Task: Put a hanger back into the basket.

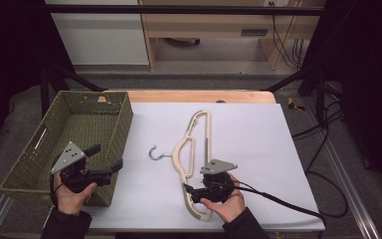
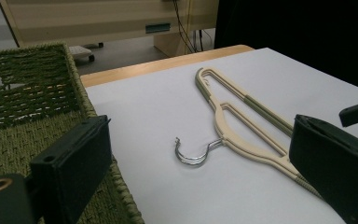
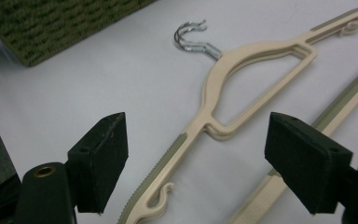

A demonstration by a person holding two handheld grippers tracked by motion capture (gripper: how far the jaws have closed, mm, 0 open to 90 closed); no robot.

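Note:
A beige hanger [image 1: 178, 158] with green grip strips and a metal hook [image 1: 154, 153] lies flat on the white sheet, hook pointing left. My right gripper [image 1: 189, 193] hovers low over the hanger's near end, pointing left. In the right gripper view the gripper [image 3: 203, 163] is open, and the hanger's shoulder arm [image 3: 256, 49] runs between the jaws without touching either pad. My left gripper [image 1: 105, 157] is held above the near right corner of the green woven basket [image 1: 122, 124]. It [image 2: 200, 177] is open and empty, facing the hanger [image 2: 261, 109] and its hook [image 2: 193, 156].
The basket [image 2: 28, 93] takes up the table's left side, its right wall close to the hook. The white sheet [image 1: 258, 149] extends to the right of the hanger. A black cable [image 1: 283, 201] trails from the right gripper toward the table's right edge. Wooden furniture stands beyond the far edge.

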